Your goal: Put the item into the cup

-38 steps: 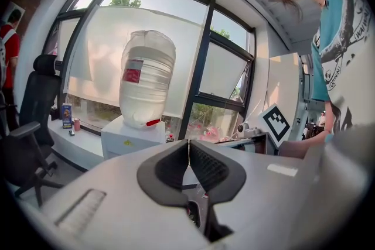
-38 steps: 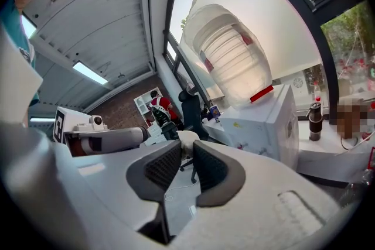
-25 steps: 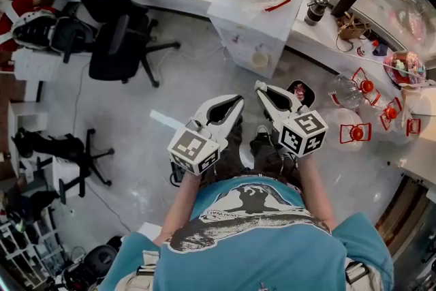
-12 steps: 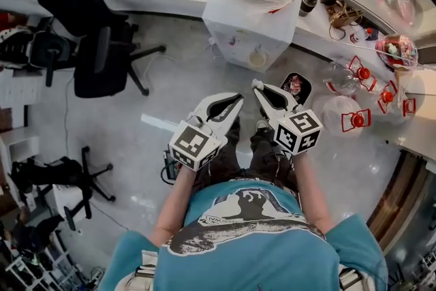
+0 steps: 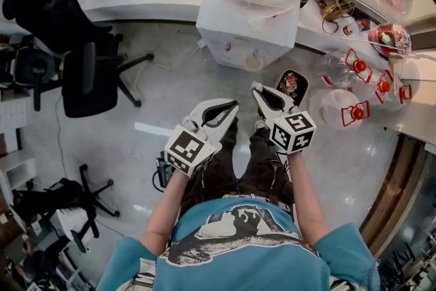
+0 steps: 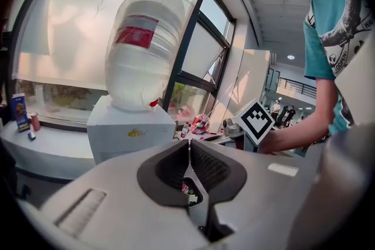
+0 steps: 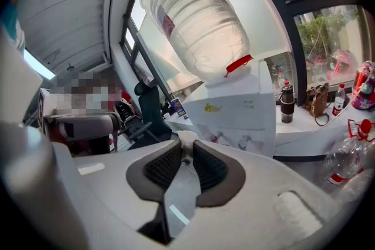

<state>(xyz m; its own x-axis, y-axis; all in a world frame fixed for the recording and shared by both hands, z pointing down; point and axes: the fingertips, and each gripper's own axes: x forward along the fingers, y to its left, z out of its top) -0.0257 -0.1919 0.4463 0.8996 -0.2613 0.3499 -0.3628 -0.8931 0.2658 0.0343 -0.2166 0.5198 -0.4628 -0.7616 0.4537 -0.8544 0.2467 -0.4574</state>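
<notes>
Head view: the person stands on the open floor with both tools at waist height. The left gripper [image 5: 231, 108] and right gripper [image 5: 259, 88] are side by side and near each other, pointing toward the water dispenser [image 5: 248, 44]. A surface [image 5: 310, 34] runs to the right of it, with clear bottles with red caps [image 5: 340, 68] close by. No cup can be made out here, and no item is identifiable.

Left gripper view: the left gripper [image 6: 188, 143] has its jaws pressed together, pads meeting along a thin line. Nothing is between them.

Right gripper view: the right gripper [image 7: 186, 148] has its jaws a narrow slit apart, with floor showing through the gap. A small whitish lump [image 7: 186, 137] sits right at the tips. I cannot tell whether it is pinched there or lies behind them.

Handling, judgement only: if that lump is the item, it is probably small, light and possibly soft. That would call for a gentle pinch at the very tips, kept steady until it is over a cup mouth. The cup has yet to be located, most likely on the surface.
</notes>
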